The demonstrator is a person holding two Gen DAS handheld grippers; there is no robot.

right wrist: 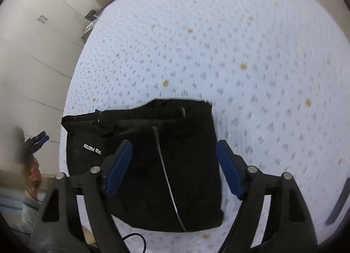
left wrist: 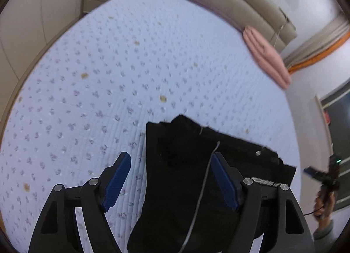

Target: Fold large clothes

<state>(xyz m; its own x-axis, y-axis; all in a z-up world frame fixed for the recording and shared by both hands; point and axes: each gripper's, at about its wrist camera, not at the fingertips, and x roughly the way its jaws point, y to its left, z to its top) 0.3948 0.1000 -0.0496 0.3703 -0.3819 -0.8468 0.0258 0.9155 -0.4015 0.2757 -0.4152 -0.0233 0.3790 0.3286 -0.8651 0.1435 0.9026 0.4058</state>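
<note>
Both claws stand wide and hold nothing. The left gripper [left wrist: 170, 178] and the right gripper [right wrist: 175, 165] hang above the folded black garment [right wrist: 157, 165], which lies flat on the flowered bedspread [right wrist: 251, 56] at 6 o'clock.

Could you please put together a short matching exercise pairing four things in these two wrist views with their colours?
Things:
1. folded garment
2. pads on the left gripper
3. folded blanket
4. bedspread

Colours:
A. pink
B. white with small purple flowers
C. black
D. blue

Pairs: 1-C, 2-D, 3-A, 4-B
</note>
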